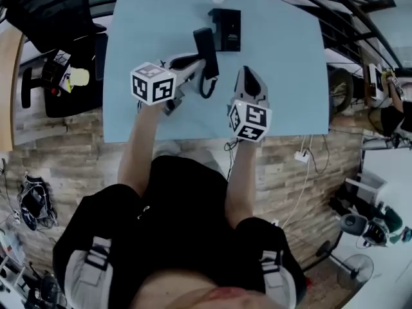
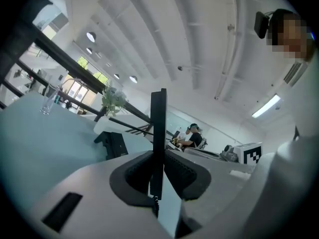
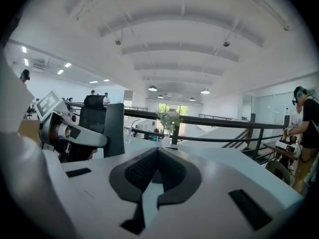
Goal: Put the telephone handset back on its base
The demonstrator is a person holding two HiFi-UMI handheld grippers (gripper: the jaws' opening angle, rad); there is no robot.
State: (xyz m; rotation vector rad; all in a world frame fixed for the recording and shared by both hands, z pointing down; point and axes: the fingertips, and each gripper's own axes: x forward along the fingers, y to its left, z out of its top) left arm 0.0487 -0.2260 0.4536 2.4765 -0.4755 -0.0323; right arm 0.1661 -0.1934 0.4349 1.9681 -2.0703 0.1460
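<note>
Black handset, black base, pale-blue table.

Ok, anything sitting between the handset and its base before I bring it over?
Nothing visible. The left gripper holds the handset close beside the base, with only bare table between them. The right gripper sits off to the side, shut and empty, and the cord hangs on the near side.

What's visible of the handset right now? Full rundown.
The handset is a long, slim black bar, plastic by its look. It is clamped between the jaws of the left gripper, edge-on and upright in that gripper's view. A dark cord loops from its near end. It is over the pale blue table, short of the black base.
</note>
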